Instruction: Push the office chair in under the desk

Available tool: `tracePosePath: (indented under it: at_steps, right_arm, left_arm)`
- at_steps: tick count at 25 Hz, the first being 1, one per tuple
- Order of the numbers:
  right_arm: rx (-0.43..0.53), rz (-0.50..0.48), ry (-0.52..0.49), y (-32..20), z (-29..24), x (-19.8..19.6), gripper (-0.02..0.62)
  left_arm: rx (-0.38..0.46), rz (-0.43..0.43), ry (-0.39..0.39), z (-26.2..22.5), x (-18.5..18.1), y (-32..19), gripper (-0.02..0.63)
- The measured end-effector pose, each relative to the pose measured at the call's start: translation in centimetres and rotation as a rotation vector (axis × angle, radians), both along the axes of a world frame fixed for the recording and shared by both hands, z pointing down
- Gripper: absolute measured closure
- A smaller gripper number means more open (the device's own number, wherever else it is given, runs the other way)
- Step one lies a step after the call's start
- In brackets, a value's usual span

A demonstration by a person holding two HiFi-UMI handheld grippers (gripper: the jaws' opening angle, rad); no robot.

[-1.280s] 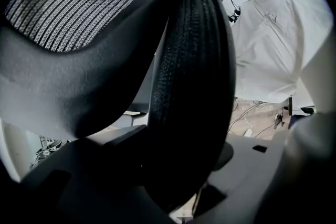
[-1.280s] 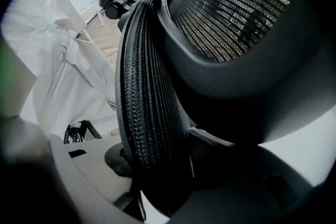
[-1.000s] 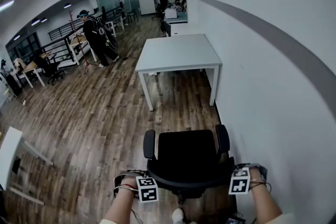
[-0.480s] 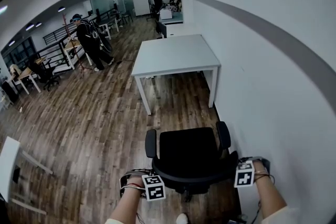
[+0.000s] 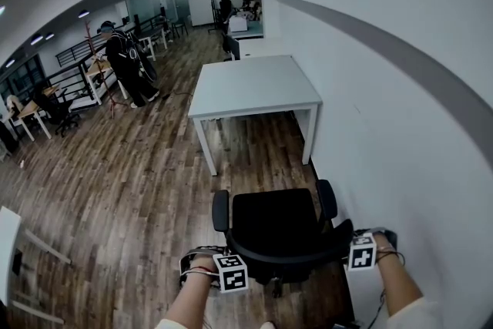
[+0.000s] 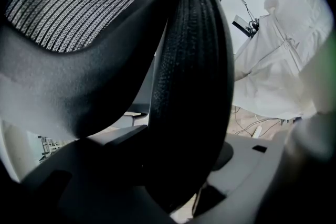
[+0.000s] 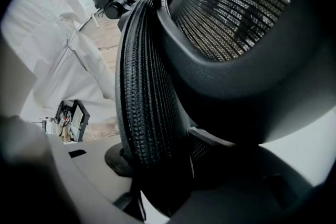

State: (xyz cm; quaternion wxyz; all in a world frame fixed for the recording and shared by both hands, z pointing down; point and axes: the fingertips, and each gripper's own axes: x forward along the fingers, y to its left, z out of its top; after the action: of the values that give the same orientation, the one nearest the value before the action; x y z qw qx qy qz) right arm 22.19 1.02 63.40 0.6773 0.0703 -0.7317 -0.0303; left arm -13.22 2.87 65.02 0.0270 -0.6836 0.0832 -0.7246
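Had my left tool [image 5: 229,262] clamped on the office chair [image 5: 275,223], at the left edge of its backrest. The right tool [image 5: 348,243] gripped the right edge, with the mesh rim sitting between the jaws on both sides. The chair stood on the wood floor [image 5: 139,181] right by the wall, facing the white counter [image 5: 254,85] but well short of it, not under it yet. A person [image 5: 123,62] stood way down the room.

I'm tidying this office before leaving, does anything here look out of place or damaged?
Nothing looks spilled or damaged. The only thing out of place is the office chair: it stands out on the wood floor, apart from the white desk, not tucked under it.
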Motion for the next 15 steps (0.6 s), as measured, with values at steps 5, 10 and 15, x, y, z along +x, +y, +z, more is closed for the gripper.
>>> tracePosePath:
  at_steps: [5, 10, 15]
  right_arm:
    - [0.002, 0.019, 0.019, -1.5, -0.2, 0.0, 0.373]
    - [0.008, 0.027, 0.017, -3.1, -0.6, -1.0, 0.373]
    - [0.002, 0.014, 0.014, -5.7, -0.7, -1.0, 0.373]
  left_arm:
    - [-0.001, 0.012, 0.001, 0.1, -0.4, -2.0, 0.370]
    - [0.004, 0.021, 0.000, -0.3, -1.3, -4.0, 0.370]
    - [0.004, 0.008, 0.003, -0.3, -1.2, -6.2, 0.370]
